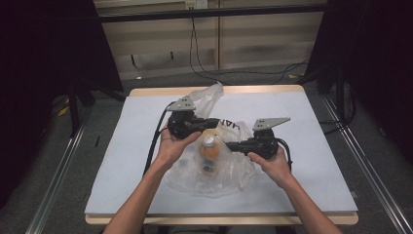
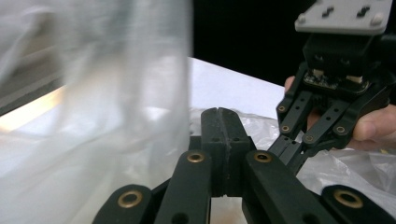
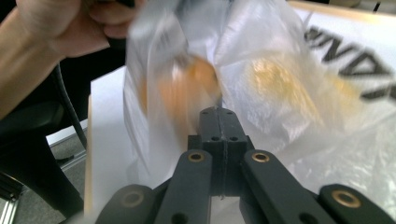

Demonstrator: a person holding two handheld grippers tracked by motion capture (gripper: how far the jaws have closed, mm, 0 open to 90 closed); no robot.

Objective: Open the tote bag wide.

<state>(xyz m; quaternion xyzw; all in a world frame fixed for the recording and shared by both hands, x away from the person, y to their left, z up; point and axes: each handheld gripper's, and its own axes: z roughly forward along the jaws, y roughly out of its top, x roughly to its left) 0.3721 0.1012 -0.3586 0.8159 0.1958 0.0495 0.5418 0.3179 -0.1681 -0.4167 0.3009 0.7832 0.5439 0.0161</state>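
Observation:
A clear plastic bag (image 1: 229, 170) lies crumpled in the middle of the grey table mat (image 1: 141, 122). Inside it is a bottle (image 1: 209, 146) with orange contents and a white cap. My left gripper (image 1: 214, 122) points right at the bag's upper part, jaws shut. From the right, my right gripper (image 1: 231, 145) points left at the bottle, also shut. In the left gripper view the shut jaws (image 2: 220, 116) sit beside blurred bag film (image 2: 116, 93), with the right gripper (image 2: 282, 149) beyond. In the right gripper view the shut jaws (image 3: 218, 116) touch the bag (image 3: 289, 70) near the orange bottle (image 3: 187, 88). Whether film is pinched is unclear.
The mat covers a wooden table (image 1: 214, 90) with open margins left and right of the bag. Black cables (image 1: 204, 63) run over the floor behind. Metal rails (image 1: 58, 170) flank the table. Black lettering (image 3: 350, 51) is printed on the bag.

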